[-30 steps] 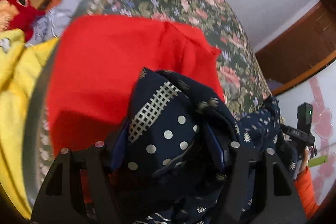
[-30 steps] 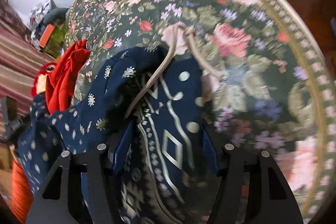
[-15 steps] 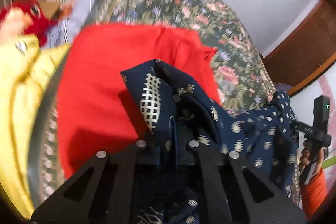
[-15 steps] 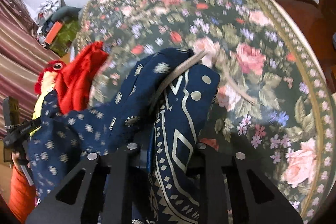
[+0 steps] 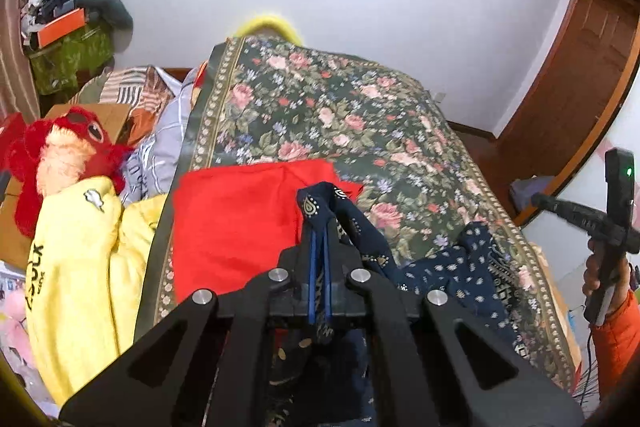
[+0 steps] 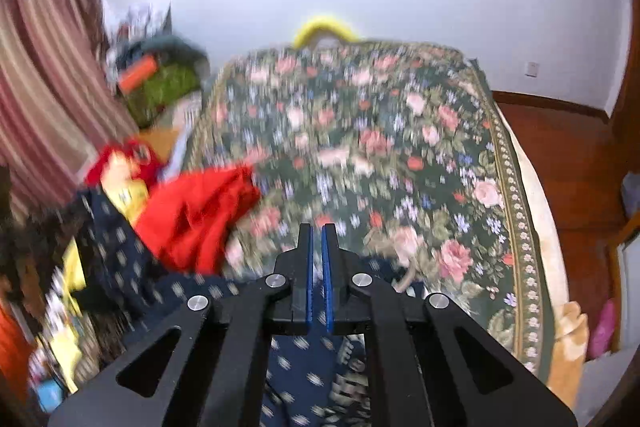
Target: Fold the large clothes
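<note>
A: Left gripper (image 5: 319, 239) is clamped tight on a bunched corner of the navy patterned garment (image 5: 452, 267), cloth poking out past the tips. Right gripper (image 6: 316, 239)?

B: Jaws pressed together too, blue pads nearly touching. Navy cloth hangs below and around its fingers (view is blurred, but fabric seems pinched low btwn the pads).

A: Where's the garment overall?

B: At the near edge of the bed, w/ the floral bedspread (image 5: 360, 115) under it. It hangs btwn the two grippers, sagging toward the near right in the left wrist view.

A: Anything else nearby?

B: A red cloth (image 5: 236, 219) lies flat on the spread's near left part, just beyond the left gripper. Left of the bed: a yellow garment (image 5: 80, 267) and a red plush toy (image 5: 68, 151). Far right, a hand (image 5: 600, 271) in an orange sleeve holds the other tool.
</note>
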`<action>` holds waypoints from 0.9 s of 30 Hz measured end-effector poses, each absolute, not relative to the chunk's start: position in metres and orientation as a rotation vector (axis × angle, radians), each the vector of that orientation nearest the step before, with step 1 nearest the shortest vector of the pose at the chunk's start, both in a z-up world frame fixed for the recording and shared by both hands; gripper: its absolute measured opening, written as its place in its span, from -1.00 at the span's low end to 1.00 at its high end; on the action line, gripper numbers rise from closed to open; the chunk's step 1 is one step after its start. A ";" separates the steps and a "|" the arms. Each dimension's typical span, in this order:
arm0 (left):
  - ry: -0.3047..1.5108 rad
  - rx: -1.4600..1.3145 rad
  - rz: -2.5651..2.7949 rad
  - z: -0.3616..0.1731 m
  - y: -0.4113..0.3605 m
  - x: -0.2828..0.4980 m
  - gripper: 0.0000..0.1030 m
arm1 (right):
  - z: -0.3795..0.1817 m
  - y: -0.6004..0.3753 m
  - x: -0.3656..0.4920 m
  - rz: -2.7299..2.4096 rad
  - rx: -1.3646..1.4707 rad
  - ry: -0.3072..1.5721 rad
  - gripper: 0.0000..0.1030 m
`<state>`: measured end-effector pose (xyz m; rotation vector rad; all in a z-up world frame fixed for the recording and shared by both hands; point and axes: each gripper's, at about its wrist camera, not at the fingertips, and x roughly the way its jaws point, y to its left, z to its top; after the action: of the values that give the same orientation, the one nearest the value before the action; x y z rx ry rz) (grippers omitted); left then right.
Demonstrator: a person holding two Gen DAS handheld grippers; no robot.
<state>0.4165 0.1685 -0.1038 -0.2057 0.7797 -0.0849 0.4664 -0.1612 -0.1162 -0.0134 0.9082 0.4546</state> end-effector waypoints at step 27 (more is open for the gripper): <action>0.991 -0.285 -0.020 -0.211 0.220 0.450 -0.93 | -0.253 -0.181 0.481 0.432 0.110 1.205 0.33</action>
<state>0.4502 0.2204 -0.2106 -0.2846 0.9908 -0.0197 0.4809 -0.1809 -0.2533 0.1103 1.2048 0.4321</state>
